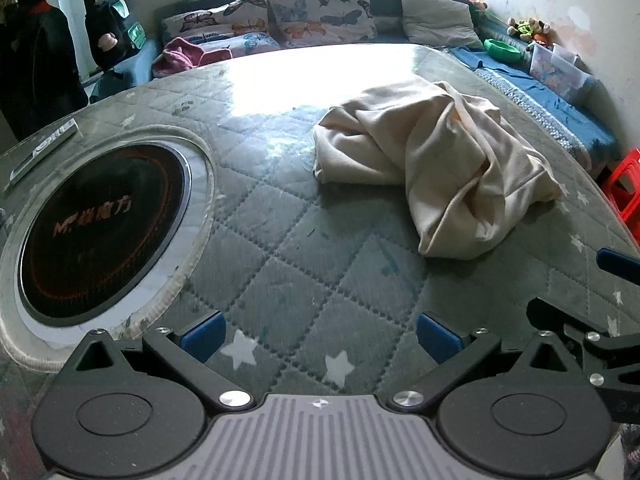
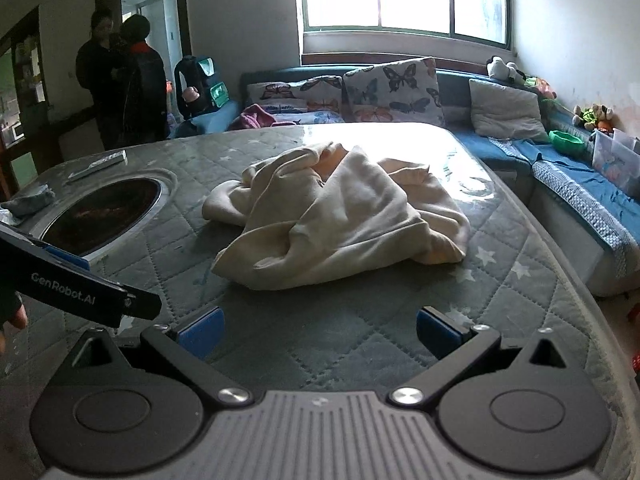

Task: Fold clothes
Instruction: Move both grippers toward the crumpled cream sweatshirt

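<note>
At nine o'clock on the quilted table (image 1: 280,248), a round black hob (image 1: 100,232) sits in its cutout, with a white strip (image 1: 44,148) lying beyond it. The left gripper (image 1: 320,336) hovers low over the quilt, jaws wide apart and empty. At one o'clock from it lies the cloth (image 1: 436,160), cream, crumpled in a heap. The right gripper (image 2: 320,332) is likewise spread and empty, the cloth (image 2: 340,212) at twelve o'clock, well apart from its fingertips.

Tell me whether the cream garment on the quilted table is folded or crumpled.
Crumpled. The cream fabric garment lies bunched in a loose heap with irregular creases and overlapping flaps on the grey quilted table cover, with no flat, squared layers.
</note>
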`<state>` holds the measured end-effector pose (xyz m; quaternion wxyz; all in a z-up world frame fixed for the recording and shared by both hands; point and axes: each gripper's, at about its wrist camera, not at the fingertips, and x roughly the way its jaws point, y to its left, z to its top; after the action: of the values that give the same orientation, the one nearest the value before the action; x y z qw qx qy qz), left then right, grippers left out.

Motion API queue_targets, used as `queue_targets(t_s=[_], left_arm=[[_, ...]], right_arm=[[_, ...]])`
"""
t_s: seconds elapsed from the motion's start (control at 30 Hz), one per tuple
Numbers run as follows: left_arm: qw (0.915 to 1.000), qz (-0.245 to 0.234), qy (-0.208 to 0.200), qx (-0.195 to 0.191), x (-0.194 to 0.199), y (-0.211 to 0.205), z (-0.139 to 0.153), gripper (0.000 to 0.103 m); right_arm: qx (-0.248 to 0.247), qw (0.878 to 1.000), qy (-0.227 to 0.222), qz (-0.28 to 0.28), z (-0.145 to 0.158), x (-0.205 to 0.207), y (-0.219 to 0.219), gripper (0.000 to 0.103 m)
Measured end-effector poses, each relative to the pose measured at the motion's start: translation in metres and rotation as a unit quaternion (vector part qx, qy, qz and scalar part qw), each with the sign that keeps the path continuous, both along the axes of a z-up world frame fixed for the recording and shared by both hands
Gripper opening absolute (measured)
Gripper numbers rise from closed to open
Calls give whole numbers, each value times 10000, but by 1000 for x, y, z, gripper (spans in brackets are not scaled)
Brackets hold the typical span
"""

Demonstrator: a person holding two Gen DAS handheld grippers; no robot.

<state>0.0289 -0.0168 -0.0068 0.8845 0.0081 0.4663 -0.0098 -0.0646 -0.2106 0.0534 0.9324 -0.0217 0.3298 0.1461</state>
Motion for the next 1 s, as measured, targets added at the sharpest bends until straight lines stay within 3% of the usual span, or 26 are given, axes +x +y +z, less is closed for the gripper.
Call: queue_targets(t_s=[1.0], left_arm=[[9998, -21, 117, 136, 29, -17, -4, 103]], right_arm=[[170, 9998, 118, -56, -2, 27, -9, 103]])
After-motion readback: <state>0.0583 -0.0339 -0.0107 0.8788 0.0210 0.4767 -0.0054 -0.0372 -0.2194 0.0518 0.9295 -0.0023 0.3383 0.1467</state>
